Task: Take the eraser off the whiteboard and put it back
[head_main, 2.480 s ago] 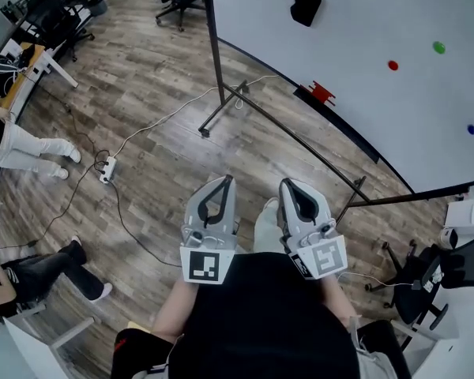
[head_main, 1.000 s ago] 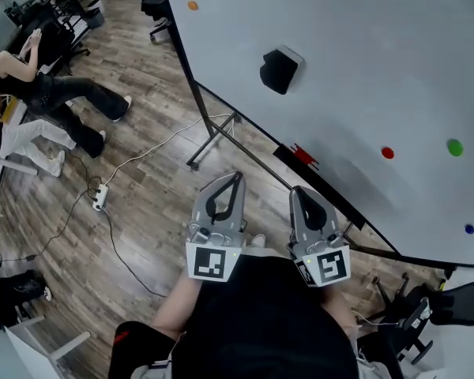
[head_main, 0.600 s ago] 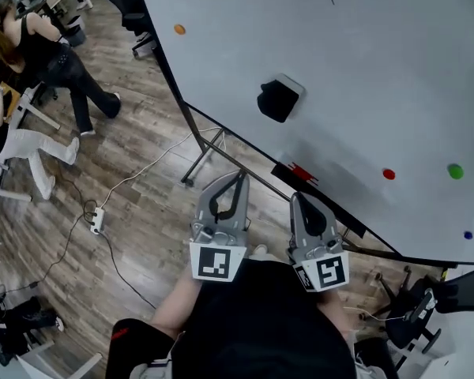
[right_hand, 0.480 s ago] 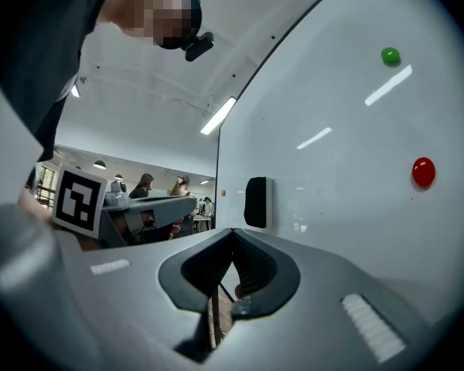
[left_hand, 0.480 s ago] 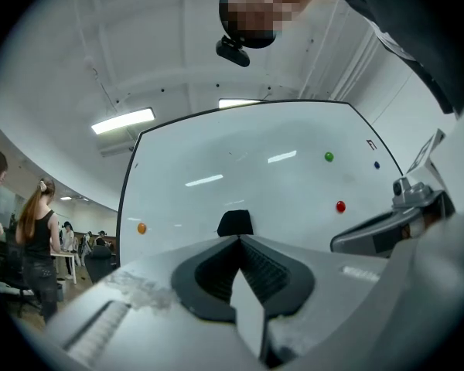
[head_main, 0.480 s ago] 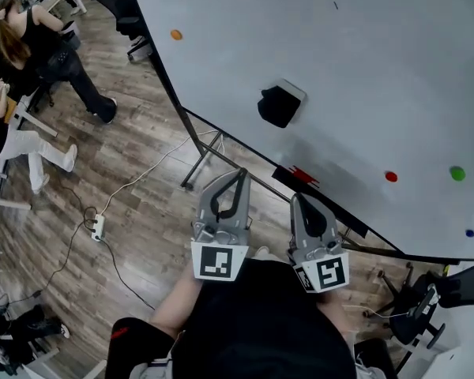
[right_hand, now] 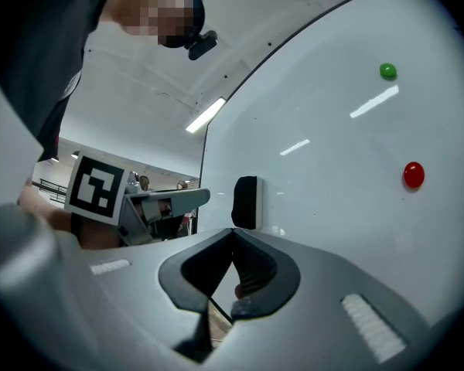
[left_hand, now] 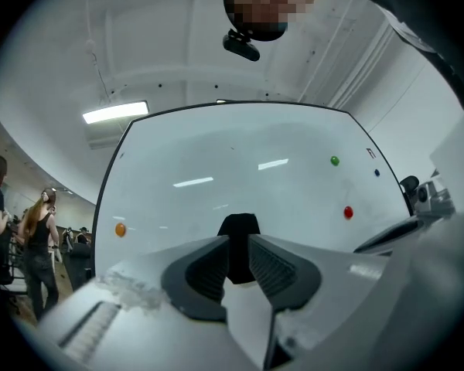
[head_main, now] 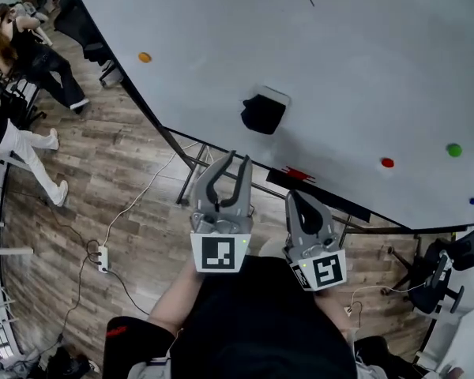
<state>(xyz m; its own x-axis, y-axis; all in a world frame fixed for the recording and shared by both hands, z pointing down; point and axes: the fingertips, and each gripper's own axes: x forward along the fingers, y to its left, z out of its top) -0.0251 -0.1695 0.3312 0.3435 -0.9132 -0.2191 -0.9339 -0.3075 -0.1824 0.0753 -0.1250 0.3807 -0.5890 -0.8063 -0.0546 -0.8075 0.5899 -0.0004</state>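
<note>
A black eraser with a white back (head_main: 263, 113) sticks to the whiteboard (head_main: 363, 61). My left gripper (head_main: 237, 159) points up at it from just below, apart from it. Its jaws have just been opening and stand slightly apart with nothing between them. In the left gripper view the eraser (left_hand: 239, 226) shows beyond the gap of that gripper (left_hand: 238, 246). My right gripper (head_main: 294, 197) stays lower and to the right, shut and empty. The right gripper view has the eraser (right_hand: 247, 202) above its closed tips (right_hand: 233, 231) and my left gripper (right_hand: 164, 202) at the left.
Round magnets dot the board: orange (head_main: 144, 57), red (head_main: 388, 163), green (head_main: 454, 150), blue (head_main: 473, 200). A red item (head_main: 298, 174) lies on the board's ledge. The board's stand (head_main: 191, 178), cables and a power strip (head_main: 103, 257) are on the wooden floor. People (head_main: 16, 50) stand far left.
The left gripper has reached forward and up toward the eraser, and its jaws have parted. The board fills more of the head view. The right gripper stays shut.
</note>
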